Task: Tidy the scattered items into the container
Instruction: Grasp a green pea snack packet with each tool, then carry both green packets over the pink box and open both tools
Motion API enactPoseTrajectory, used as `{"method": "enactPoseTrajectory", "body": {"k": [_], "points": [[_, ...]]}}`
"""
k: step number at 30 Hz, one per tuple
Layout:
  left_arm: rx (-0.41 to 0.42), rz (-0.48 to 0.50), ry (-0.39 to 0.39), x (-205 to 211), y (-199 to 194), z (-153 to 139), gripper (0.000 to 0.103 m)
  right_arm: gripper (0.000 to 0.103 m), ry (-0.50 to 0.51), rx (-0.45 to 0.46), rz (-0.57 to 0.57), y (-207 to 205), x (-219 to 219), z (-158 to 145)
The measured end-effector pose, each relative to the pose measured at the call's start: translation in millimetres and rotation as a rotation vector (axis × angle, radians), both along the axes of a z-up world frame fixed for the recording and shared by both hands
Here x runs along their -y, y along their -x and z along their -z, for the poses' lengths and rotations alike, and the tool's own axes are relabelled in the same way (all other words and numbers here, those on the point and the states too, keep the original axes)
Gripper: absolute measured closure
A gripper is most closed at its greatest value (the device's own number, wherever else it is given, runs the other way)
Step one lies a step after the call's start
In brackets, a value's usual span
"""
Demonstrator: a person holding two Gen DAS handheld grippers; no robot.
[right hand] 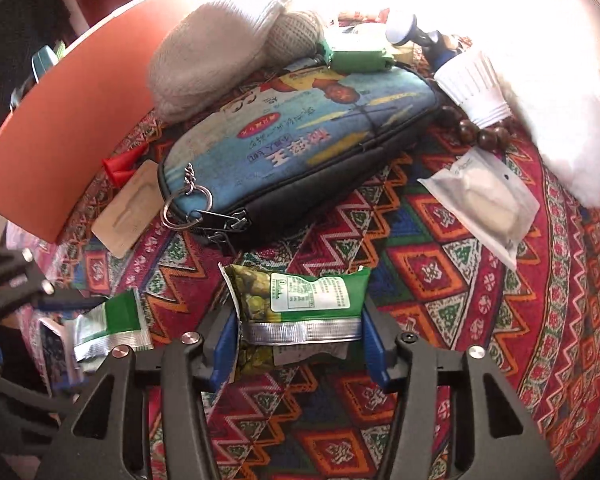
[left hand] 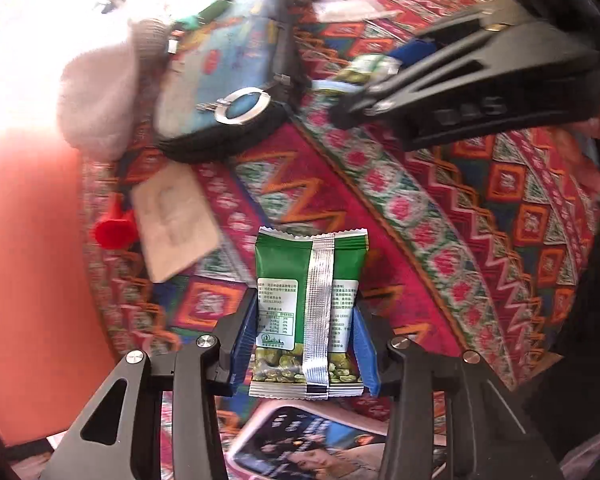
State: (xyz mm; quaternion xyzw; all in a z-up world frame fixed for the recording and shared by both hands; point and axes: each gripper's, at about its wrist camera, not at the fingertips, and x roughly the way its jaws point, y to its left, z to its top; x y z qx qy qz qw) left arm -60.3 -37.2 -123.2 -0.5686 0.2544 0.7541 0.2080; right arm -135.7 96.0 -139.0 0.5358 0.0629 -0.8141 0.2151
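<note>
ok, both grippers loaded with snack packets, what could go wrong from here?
1. Left gripper pinches its green snack packet only by the side edges; it may buckle and slip.
2. Right gripper has already creased its packet.
3. The zipped pouch appears closed; no open container shows.

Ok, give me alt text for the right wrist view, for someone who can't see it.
The right hand-held gripper is shut on a green snack packet, held sideways above a patterned cloth. Behind it lie a blue zip pouch, a grey sock and a white sachet.
</note>
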Motion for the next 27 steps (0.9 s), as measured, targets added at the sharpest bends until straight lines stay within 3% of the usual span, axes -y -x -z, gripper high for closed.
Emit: {"method": "enactPoseTrajectory", "body": {"k": [5, 15, 23, 27], "points": [[-0.013, -0.059, -0.027, 15.3, 3.4, -14.1, 0.066, 0.053, 0.056, -0.042, 0.031, -15.0, -9.8, -28.6], [-0.118, -0.087, -0.205, 55.6, -5.9, -79.1, 0.067, 0.053, 0.147, -0.174, 0.087, -30.1, -29.6, -84.0], [-0.306, -0.146, -0.372, 78.6, -7.6, -143.9, 0.067, 0.053, 0.208, -0.389, 0.128, -47.6, -7.2, -148.9], [-0.45, -0.246, -0.432, 119.0, -14.8, -190.9, 0.067, 0.053, 0.278, -0.519, 0.117, -61.5, 8.1, -194.2]]}}
